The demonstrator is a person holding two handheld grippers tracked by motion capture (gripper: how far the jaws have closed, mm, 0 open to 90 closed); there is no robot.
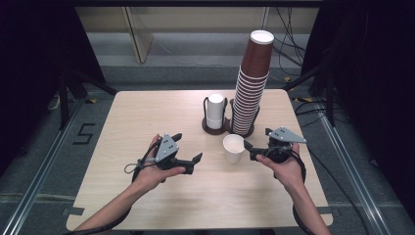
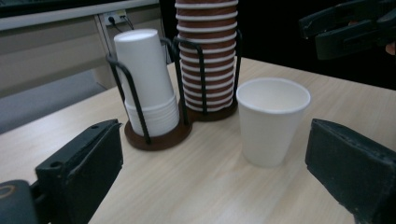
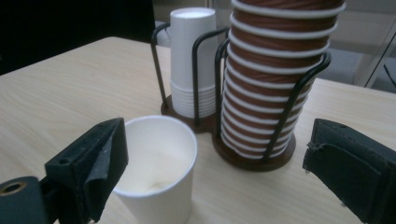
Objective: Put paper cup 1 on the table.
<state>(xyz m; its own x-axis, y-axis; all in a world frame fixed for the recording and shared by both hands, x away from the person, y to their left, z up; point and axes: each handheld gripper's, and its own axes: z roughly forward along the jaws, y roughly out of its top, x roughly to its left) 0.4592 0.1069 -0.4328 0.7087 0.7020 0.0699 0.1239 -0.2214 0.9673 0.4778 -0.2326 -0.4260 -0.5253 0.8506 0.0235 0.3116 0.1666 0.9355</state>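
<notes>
High view: a pale wooden table takes up the middle of the scene. At its far right stands a tall stack of brown cups, upside down and nested, leaning slightly and rising well above its holder. Just left of it sits a much shorter stack of white cups, also upside down. Both stacks sit in a black wire rack with two round brown bases joined side by side.

Nearer, in front of the rack, a single white cup stands upright and alone on the table, mouth up. In the right gripper view the white cup looks empty, and the brown stack sits just behind it.

The right gripper is held just right of that cup, its jaws spread wide, one jaw close beside the rim; contact is unclear. The left gripper hovers near the table's middle, left of the cup and apart from it, jaws also wide open and holding nothing.
</notes>
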